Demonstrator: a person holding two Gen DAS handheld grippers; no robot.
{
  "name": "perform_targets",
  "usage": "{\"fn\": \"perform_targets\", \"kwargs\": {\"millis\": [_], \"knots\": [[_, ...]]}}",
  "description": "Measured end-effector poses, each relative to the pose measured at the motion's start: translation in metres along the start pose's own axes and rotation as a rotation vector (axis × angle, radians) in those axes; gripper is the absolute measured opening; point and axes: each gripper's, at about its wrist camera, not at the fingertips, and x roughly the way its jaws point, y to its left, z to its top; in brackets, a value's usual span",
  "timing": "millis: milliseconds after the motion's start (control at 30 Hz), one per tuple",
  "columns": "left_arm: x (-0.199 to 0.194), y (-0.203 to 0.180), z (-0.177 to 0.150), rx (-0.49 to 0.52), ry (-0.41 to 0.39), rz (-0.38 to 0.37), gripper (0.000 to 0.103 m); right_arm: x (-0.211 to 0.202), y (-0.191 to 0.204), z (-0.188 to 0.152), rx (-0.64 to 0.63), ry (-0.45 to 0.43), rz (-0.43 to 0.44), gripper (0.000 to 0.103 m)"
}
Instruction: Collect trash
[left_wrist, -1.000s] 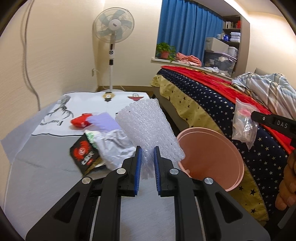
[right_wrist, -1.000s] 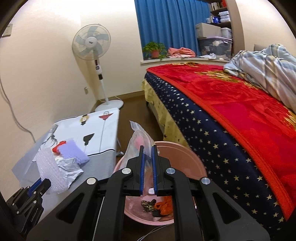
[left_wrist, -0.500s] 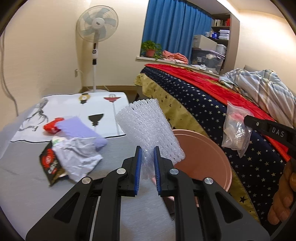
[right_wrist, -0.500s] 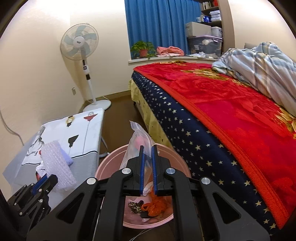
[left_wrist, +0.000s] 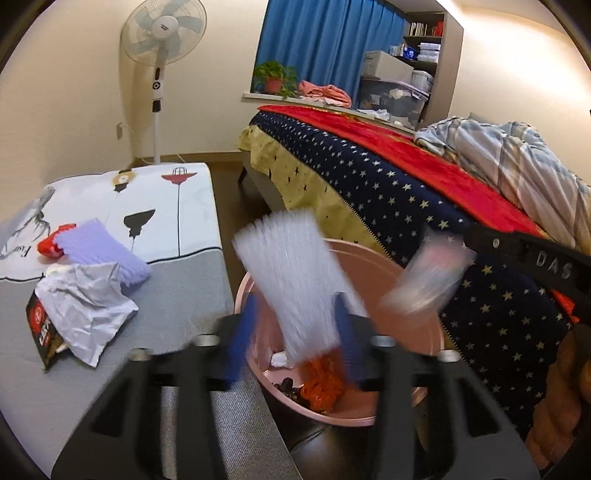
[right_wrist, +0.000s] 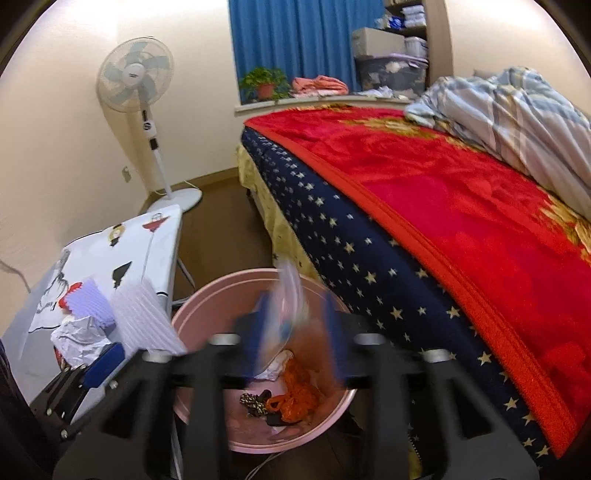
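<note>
Both claws have just been opening: the left claw (left_wrist: 295, 332) spreads around bubble wrap (left_wrist: 291, 280), the right claw (right_wrist: 295, 325) around a plastic bag (right_wrist: 288, 317). At lower centre, either light piece may drift past the pink basin (right_wrist: 192, 314) rim.

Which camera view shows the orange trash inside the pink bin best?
The right wrist view: it looks down into the pink bin and shows the orange trash almost whole. In the left wrist view, the orange trash is partly hidden by the bubble wrap.

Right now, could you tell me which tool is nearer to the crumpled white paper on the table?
Left. The left tool hangs over the pink bin right beside the table edge, near the crumpled white paper; the right tool is over the bin's bed side.
</note>
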Motion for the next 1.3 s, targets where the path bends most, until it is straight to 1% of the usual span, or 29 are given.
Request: {"fn": "perform_targets", "kwargs": {"millis": [100, 233, 367, 467, 567, 667, 800, 867, 933, 1000, 1033, 1067, 1100, 1233, 1300], "knots": [[0.001, 0.007, -0.002, -0.014, 0.011, 0.004, 0.047, 0.0, -0.001, 0.0, 0.01, -0.002, 0.004, 0.05], [-0.009, 0.017, -0.001, -0.027, -0.008, 0.017, 0.047, -0.003, 0.004, -0.001, 0.001, -0.019, 0.027, 0.05], [-0.026, 0.027, -0.003, -0.016, -0.029, 0.04, 0.047, -0.009, 0.016, -0.002, -0.018, -0.039, 0.077, 0.05], [-0.043, 0.042, -0.005, -0.018, -0.051, 0.068, 0.047, -0.013, 0.031, -0.005, -0.045, -0.049, 0.125, 0.049], [-0.062, 0.064, -0.008, -0.039, -0.073, 0.112, 0.046, -0.014, 0.048, -0.01, -0.064, -0.05, 0.183, 0.049], [-0.081, 0.094, -0.012, -0.073, -0.093, 0.179, 0.04, -0.015, 0.068, -0.014, -0.077, -0.053, 0.245, 0.049], [-0.102, 0.142, -0.021, -0.194, -0.108, 0.28, 0.028, -0.014, 0.094, -0.019, -0.073, -0.044, 0.327, 0.049], [-0.108, 0.159, -0.025, -0.245, -0.111, 0.316, 0.025, -0.01, 0.109, -0.021, -0.063, -0.031, 0.372, 0.049], [-0.114, 0.174, -0.029, -0.284, -0.119, 0.356, 0.024, -0.004, 0.123, -0.023, -0.064, -0.014, 0.408, 0.05], [-0.117, 0.183, -0.03, -0.302, -0.126, 0.389, 0.024, 0.003, 0.139, -0.027, -0.073, 0.009, 0.443, 0.05], [-0.119, 0.187, -0.029, -0.311, -0.13, 0.404, 0.024, 0.006, 0.147, -0.029, -0.083, 0.019, 0.455, 0.052], [-0.121, 0.191, -0.029, -0.321, -0.136, 0.421, 0.024, 0.01, 0.156, -0.032, -0.096, 0.028, 0.464, 0.058], [-0.123, 0.194, -0.03, -0.33, -0.142, 0.435, 0.024, 0.012, 0.164, -0.035, -0.108, 0.035, 0.474, 0.062], [-0.125, 0.205, -0.03, -0.355, -0.155, 0.468, 0.024, 0.026, 0.204, -0.054, -0.187, 0.074, 0.516, 0.068], [-0.124, 0.212, -0.03, -0.365, -0.156, 0.482, 0.024, 0.032, 0.219, -0.062, -0.217, 0.091, 0.529, 0.075]]}}
